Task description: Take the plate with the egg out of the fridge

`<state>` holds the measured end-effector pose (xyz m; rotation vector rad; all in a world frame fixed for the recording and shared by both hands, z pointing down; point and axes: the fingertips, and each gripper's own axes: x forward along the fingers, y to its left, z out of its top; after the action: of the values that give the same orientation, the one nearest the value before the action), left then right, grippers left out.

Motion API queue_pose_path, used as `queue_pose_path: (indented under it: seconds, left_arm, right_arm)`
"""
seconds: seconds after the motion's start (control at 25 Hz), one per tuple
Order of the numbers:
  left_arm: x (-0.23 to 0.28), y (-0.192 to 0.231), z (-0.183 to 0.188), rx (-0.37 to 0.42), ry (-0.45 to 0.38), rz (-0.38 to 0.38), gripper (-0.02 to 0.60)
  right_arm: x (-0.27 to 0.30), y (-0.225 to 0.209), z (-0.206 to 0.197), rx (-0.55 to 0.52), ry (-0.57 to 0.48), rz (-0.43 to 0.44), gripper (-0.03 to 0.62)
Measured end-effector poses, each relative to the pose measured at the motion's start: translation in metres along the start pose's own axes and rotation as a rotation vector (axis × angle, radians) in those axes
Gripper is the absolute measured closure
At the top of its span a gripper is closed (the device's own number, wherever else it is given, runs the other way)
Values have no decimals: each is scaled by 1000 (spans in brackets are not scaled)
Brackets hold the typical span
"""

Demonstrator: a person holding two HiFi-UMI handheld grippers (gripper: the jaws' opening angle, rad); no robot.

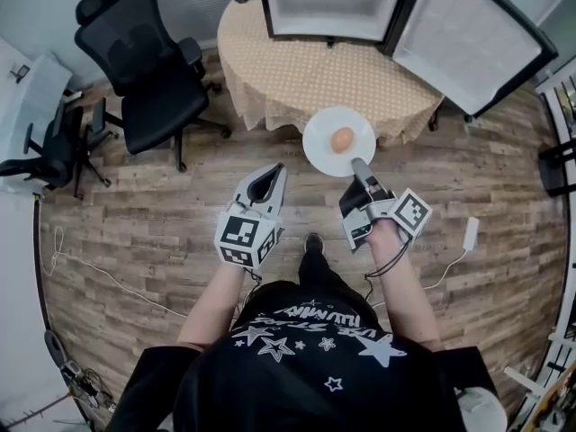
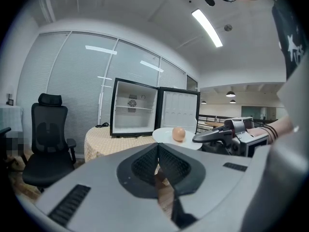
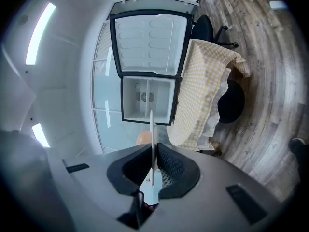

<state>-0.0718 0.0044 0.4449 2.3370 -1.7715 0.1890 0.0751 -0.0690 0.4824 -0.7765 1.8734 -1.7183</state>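
A white plate (image 1: 324,151) carrying a brown egg (image 1: 342,139) hangs in the air just in front of the round table. My right gripper (image 1: 358,165) is shut on the plate's near rim. In the right gripper view the plate (image 3: 152,129) shows edge-on between the pads, with the egg (image 3: 142,138) to its left. My left gripper (image 1: 270,180) hovers to the left of the plate, shut and holding nothing. From the left gripper view I see the egg (image 2: 178,133) on the plate (image 2: 166,136) beyond my closed jaws.
The small fridge (image 1: 328,3) stands on the table with the yellow cloth (image 1: 288,75), its door (image 1: 468,39) swung wide to the right. A black office chair (image 1: 148,70) stands at the left. A white adapter (image 1: 470,232) and cables lie on the wooden floor.
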Motion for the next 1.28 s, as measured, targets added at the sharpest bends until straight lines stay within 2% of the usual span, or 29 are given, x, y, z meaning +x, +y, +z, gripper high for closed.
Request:
queue_pose_path:
  seconds: [0.32, 0.56, 0.88, 1.04, 1.28]
  left_arm:
    - [-54, -17, -9, 16, -3, -45, 575]
    - [-110, -57, -33, 58, -25, -92, 575]
    - [-115, -55, -19, 54, -13, -129, 575]
    - [-123, -58, -22, 49, -6, -132, 575]
    - [-134, -62, -30, 46, -2, -141, 575]
  right_arm:
    - [-50, 11, -44, 17, -50, -1, 556]
    - [-120, 13, -81, -13, -89, 41, 556]
    - [-124, 23, -85, -14, -111, -6, 556]
    - [-129, 28, -93, 24, -105, 12, 556]
    - [-134, 28, -108, 7, -89, 12, 556]
